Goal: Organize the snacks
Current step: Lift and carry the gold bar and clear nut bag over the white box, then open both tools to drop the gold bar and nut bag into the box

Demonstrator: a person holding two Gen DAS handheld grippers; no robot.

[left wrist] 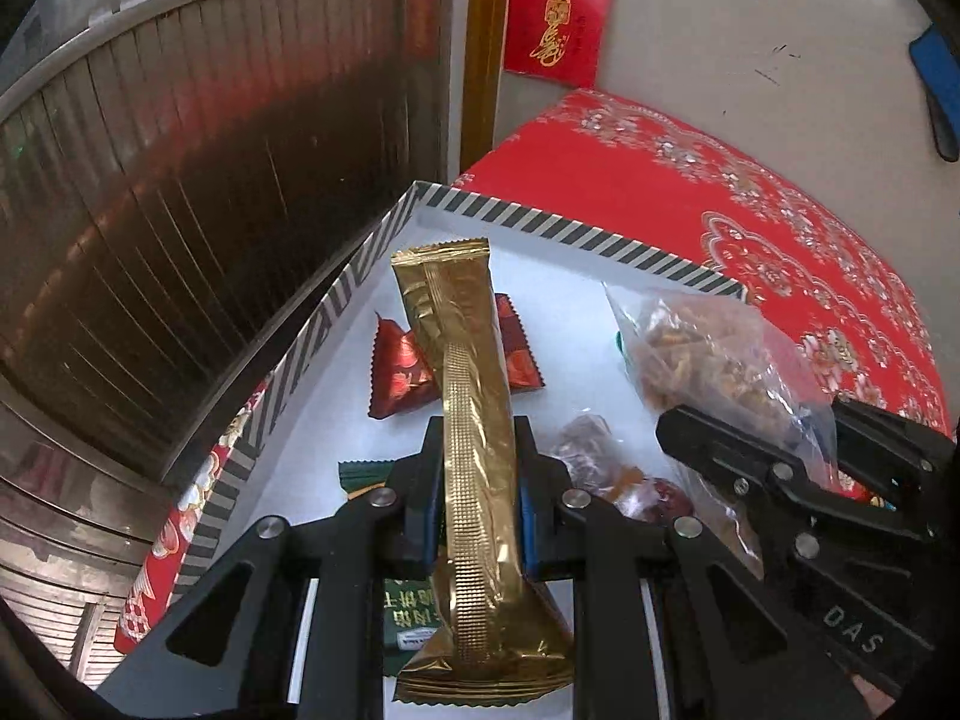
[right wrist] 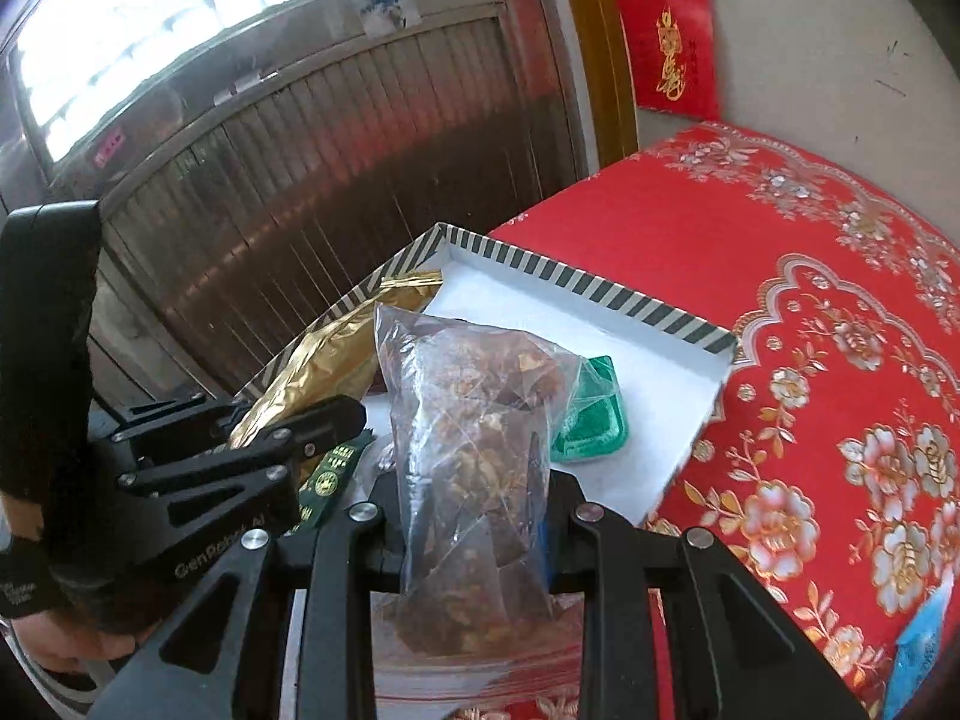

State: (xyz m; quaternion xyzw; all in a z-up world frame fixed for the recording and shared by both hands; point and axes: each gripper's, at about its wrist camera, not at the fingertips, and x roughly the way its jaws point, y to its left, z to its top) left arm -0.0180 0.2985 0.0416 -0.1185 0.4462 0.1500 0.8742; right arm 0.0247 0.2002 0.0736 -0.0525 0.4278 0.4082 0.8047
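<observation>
My left gripper [left wrist: 479, 450] is shut on a long gold foil snack packet [left wrist: 465, 372] and holds it over the white box with a striped rim [left wrist: 558, 228]. My right gripper [right wrist: 474, 498] is shut on a clear plastic bag of brown snacks [right wrist: 474, 414], also over the box [right wrist: 600, 288]. In the left wrist view the right gripper [left wrist: 798, 438] and its bag [left wrist: 708, 354] sit to the right. In the box lie red wrapped snacks [left wrist: 399, 372], a dark green packet [left wrist: 360, 474], small wrapped sweets [left wrist: 600, 462] and a green sealed cup [right wrist: 591, 414].
The box rests on a table with a red floral cloth [right wrist: 810, 300]. A dark slatted wooden door [left wrist: 210, 180] stands to the left. A grey wall with a red paper sign [left wrist: 555, 18] is behind. A blue item [right wrist: 918, 654] lies at the cloth's right edge.
</observation>
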